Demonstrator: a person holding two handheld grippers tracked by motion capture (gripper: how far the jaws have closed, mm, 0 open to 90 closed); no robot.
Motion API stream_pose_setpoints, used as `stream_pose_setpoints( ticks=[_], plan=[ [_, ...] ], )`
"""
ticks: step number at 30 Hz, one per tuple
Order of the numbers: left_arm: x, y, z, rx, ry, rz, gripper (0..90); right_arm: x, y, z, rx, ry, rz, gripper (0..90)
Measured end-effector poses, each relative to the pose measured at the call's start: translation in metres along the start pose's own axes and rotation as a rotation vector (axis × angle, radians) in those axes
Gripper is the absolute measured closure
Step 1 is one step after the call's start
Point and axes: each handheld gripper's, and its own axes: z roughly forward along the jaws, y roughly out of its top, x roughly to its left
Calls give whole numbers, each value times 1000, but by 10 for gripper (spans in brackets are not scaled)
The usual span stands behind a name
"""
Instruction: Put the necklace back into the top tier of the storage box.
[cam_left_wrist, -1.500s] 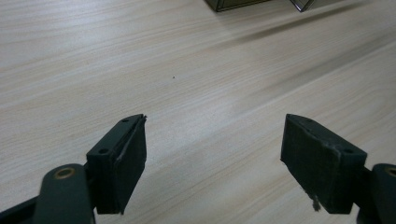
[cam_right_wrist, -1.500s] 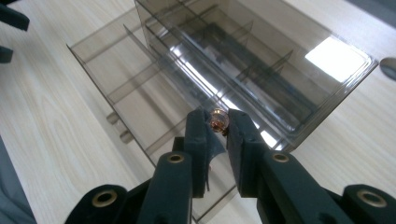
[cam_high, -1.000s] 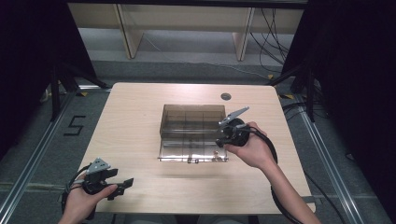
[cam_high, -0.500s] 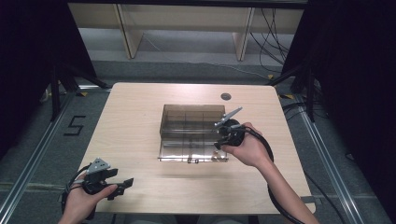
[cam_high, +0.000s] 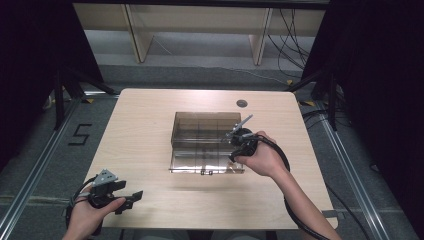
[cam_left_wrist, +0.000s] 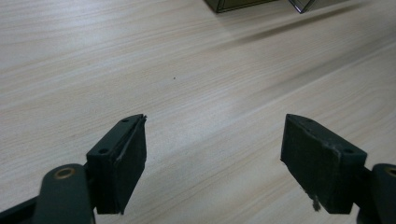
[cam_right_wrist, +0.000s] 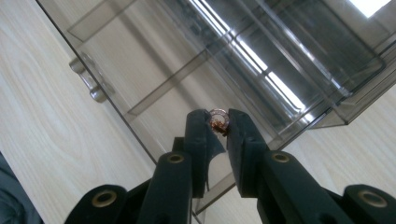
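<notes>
A small ring (cam_right_wrist: 218, 120) sits pinched in the right tool (cam_right_wrist: 217, 125), poised over the clear compartment box (cam_high: 200, 131) at the counter's (cam_high: 145, 130) centre. Any slackening could drop it into the wrong compartment. The left tool (cam_left_wrist: 212, 158) gapes empty, well short of the box.

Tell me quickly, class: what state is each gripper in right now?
Left gripper: open, holding nothing, above the pale wooden table.
Right gripper: shut on a small ring-shaped coppery piece, over the clear smoky plastic compartment box.
</notes>
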Motion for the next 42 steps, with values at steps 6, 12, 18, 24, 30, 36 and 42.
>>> stream_pose_setpoints(
  ticks=[6,12,18,24,30,36,42],
  plan=[
    [0,0,0,-2,3,0,224,0,2,4,43,6,13,789],
    [0,0,0,-2,2,0,224,0,3,9,66,6,13,787],
    [0,0,0,-3,2,-1,224,0,3,13,81,-1,8,784],
    [0,0,0,-3,2,-1,224,0,4,15,95,-13,-7,755],
    [0,0,0,-2,3,1,224,0,4,9,66,-4,-14,744],
    [0,0,0,5,1,0,224,2,2,-4,39,-21,-23,726],
    [0,1,0,8,-4,7,224,5,-7,-20,12,-40,-7,702]
  ],
)
